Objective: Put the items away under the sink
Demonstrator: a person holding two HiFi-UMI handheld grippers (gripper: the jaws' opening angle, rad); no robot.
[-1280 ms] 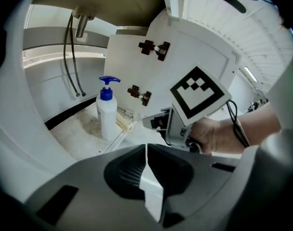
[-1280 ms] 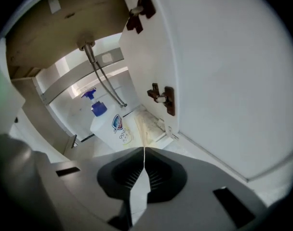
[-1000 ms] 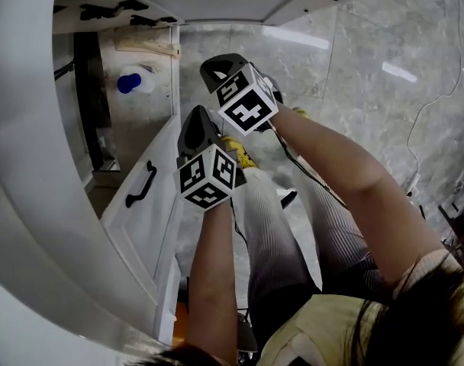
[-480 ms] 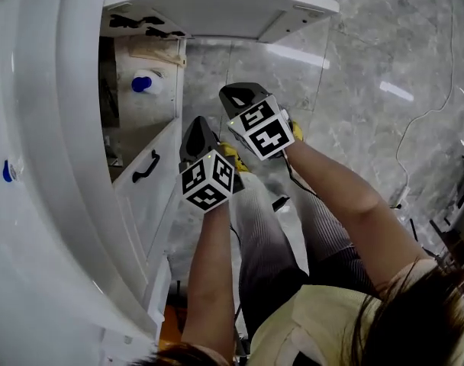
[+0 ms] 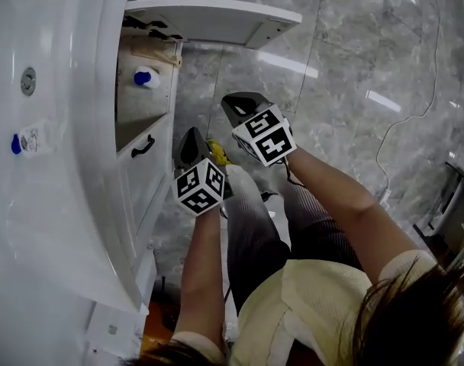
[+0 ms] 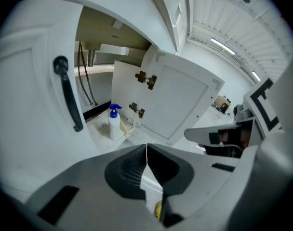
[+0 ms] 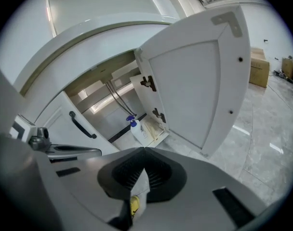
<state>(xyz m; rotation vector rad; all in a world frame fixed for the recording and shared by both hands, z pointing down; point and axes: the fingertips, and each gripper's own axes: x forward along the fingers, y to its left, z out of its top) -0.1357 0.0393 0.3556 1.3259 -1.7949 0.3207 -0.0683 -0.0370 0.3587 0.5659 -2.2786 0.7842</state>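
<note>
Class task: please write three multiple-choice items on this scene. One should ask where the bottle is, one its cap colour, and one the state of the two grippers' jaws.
1. Where does the bottle stand?
A. on the floor outside
B. inside the open cabinet
C. on a chair

2. What colour is its cap?
A. red
B. blue
C. green

3. How do the jaws of the left gripper and right gripper stand?
A. both together, on nothing
B. both wide apart
C. both clamped on the bottle

Answers:
1 B: it stands on the cabinet floor, beside the open door.
2 B: the pump top is blue.
3 A: each gripper view shows its jaws meeting, with nothing between them.
</note>
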